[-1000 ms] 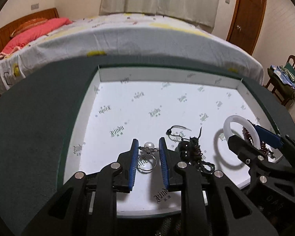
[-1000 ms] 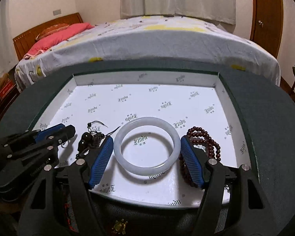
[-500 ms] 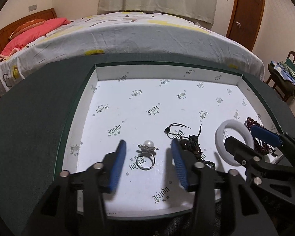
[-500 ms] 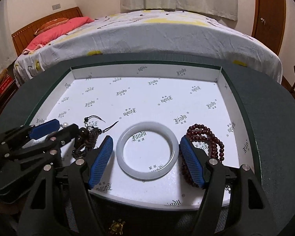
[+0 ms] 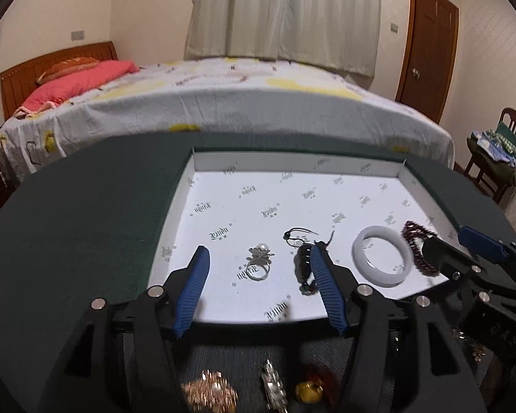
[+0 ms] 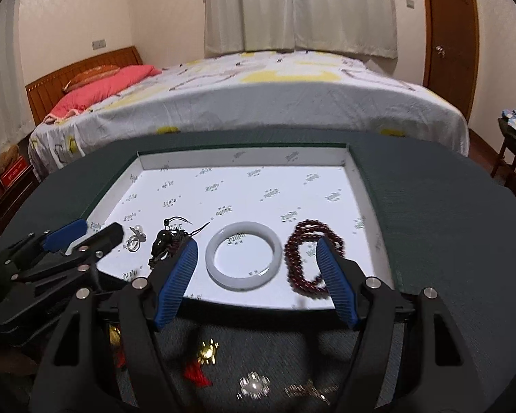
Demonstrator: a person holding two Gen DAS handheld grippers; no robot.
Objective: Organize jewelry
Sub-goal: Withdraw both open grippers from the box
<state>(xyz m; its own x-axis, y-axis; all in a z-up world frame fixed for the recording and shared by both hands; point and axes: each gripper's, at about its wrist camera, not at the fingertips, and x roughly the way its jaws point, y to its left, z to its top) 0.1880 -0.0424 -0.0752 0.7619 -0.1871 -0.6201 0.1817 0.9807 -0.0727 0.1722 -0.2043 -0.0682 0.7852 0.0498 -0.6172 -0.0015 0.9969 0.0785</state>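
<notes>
The left gripper (image 5: 258,287) hangs empty, its jaws opening around the pearl ring (image 5: 259,265) that lies free on the white tray (image 5: 223,213). The right gripper (image 6: 258,277) is wide and empty too, the white bangle (image 6: 242,255) lying loose between its pads. The ring looks light, stiff and likely to skid, best pinched across its band; the bangle seems smooth and breakable.

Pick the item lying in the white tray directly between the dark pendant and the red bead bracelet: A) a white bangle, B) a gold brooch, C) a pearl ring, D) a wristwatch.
A: the white bangle lies flat in the tray, with the dark pendant on one side of it and the red bead bracelet on the other.
</notes>
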